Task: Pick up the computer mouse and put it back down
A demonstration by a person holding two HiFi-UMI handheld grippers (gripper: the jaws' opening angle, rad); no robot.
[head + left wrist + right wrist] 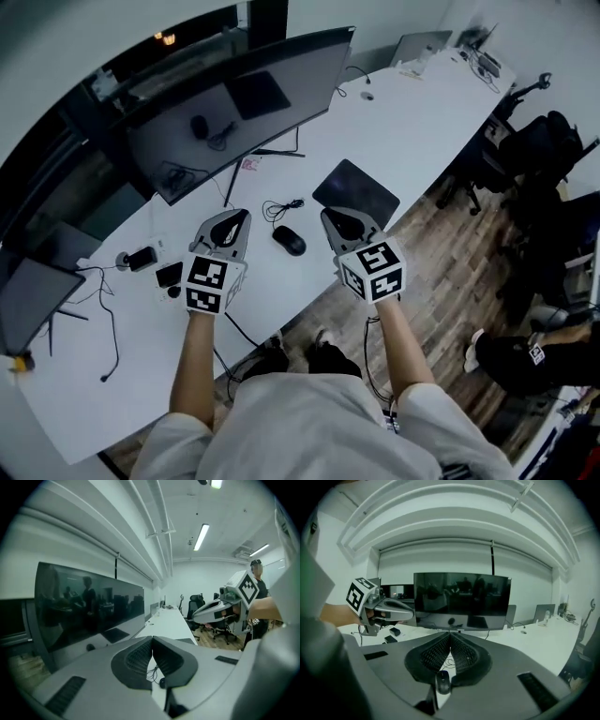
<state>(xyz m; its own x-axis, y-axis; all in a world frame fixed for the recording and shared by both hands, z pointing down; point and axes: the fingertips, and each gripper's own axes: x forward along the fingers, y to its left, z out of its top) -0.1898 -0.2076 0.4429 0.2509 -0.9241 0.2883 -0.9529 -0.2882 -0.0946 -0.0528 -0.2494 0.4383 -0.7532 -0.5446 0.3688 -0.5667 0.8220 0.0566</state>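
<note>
Two pairs of tongs were in play, and both were closed tight on nothing. The left tongs (152,639) showed their ribbed pads meeting along one line, and the right tongs (450,634) looked the same. Between them, on the white desk (412,122), lay the computer mouse (290,241). The left tongs hung just to its left and the right tongs just to its right, both clear of it. In the right gripper view the mouse sat straight below the closed tips, so that hand seemed the better placed to take it. The pick-up had not begun.

Outward from the mouse, its thin cable (281,206) lay in a loose coil just behind it. A dark mouse pad (356,192) rested beyond it to the right, and a wide monitor (234,103) stood well behind it. The desk's near edge ran not far in front of it.

Several things could go wrong. Tongs lowered while shut would strike the rounded shell and shove it, perhaps toward that near edge. Opened too little, the pads would ride up the smooth curved sides and squeeze the mouse out. A lift might also drag the coiled cable, which could snag and tug the mouse askew in the grip.
</note>
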